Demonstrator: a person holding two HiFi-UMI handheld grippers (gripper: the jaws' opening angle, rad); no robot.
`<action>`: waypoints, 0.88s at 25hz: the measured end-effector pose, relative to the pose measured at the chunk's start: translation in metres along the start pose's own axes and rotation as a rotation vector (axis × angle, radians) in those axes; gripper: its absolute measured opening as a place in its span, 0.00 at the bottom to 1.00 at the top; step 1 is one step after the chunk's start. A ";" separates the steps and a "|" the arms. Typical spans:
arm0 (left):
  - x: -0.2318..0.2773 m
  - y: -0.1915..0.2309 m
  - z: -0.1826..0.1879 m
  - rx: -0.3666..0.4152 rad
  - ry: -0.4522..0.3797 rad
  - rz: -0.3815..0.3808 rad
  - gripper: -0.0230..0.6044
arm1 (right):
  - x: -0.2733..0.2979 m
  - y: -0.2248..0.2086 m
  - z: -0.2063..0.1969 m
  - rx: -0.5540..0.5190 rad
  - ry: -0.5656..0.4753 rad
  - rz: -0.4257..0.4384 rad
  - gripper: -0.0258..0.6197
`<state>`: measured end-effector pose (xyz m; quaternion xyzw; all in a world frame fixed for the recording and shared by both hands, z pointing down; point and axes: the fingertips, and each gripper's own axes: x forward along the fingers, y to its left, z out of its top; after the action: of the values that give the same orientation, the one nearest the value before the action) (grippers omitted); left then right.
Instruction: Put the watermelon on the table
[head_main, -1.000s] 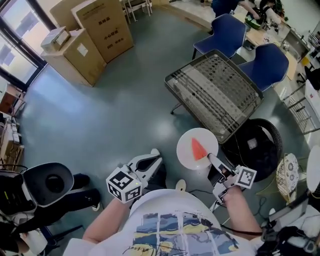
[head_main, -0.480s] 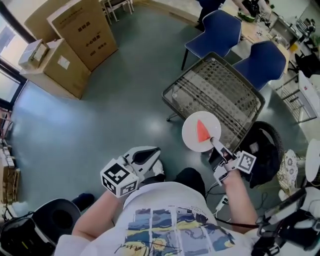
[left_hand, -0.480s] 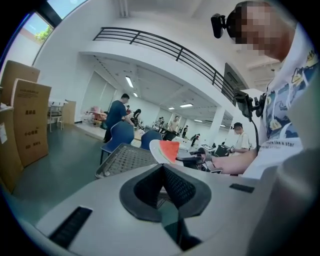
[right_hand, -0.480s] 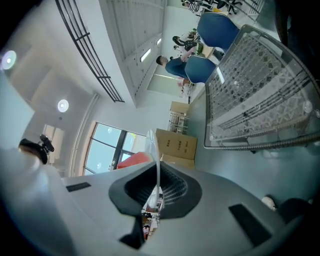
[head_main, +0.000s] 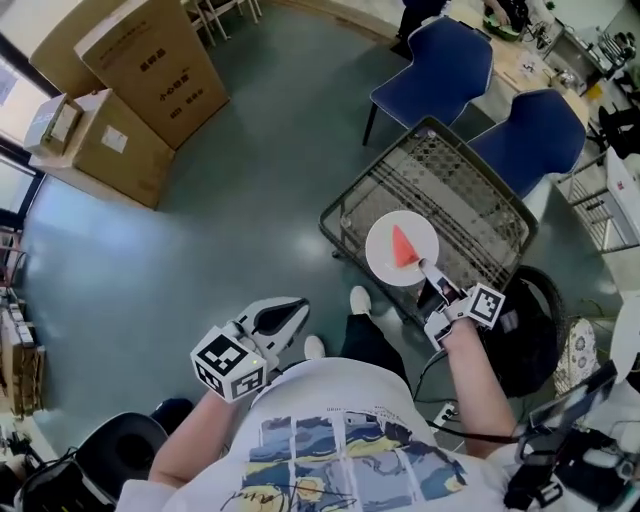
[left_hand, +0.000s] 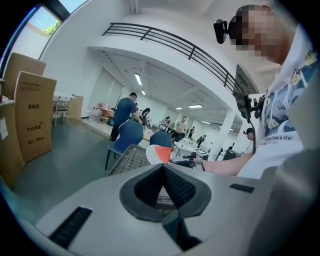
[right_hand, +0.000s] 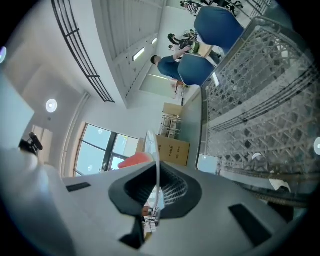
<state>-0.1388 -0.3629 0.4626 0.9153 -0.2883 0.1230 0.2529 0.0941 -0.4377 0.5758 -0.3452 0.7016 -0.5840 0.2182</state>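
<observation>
Left hand-held gripper (head_main: 292, 310): clenched, pads pressed together with nothing between them (left_hand: 162, 170). It is held low in front of the person's body and points out over the floor (head_main: 230, 200).

Right hand-held gripper (head_main: 428, 270): grasping a white plate (head_main: 385, 262). Its jaws are pinched on the plate's near rim, which shows as a thin white edge between the pads (right_hand: 157, 150).

Watermelon (head_main: 402, 245): a red wedge lying on the plate, just beyond the tips of the right hand-held gripper. From the left hand-held gripper it sits ahead and to the right (left_hand: 162, 154).

Table (head_main: 470, 200): a metal frame with a wire-mesh top, directly ahead of and under the right hand-held gripper. The plate is over the table's near part and appears raised above the mesh rather than resting on it.

Marker cubes: one black-and-white cube at the back of each hand-held gripper, left (head_main: 228, 365) and right (head_main: 485, 305).

Chairs: two blue chairs (head_main: 440, 60) (head_main: 528, 135) past the far side of the table, well beyond the right hand-held gripper.

Boxes: large cardboard boxes (head_main: 150, 60) (head_main: 95, 140) on the floor, far ahead and to the left of the left hand-held gripper.
</observation>
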 end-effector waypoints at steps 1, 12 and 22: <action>0.010 0.006 0.007 -0.004 0.002 0.010 0.05 | 0.009 -0.007 0.014 0.002 0.006 0.001 0.06; 0.103 0.043 0.078 -0.077 0.008 0.108 0.05 | 0.086 -0.111 0.158 -0.006 0.052 -0.076 0.06; 0.122 0.062 0.084 -0.119 0.052 0.230 0.05 | 0.143 -0.214 0.220 0.005 0.064 -0.194 0.06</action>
<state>-0.0705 -0.5080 0.4614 0.8562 -0.3913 0.1576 0.2984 0.2037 -0.7074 0.7485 -0.3922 0.6699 -0.6149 0.1391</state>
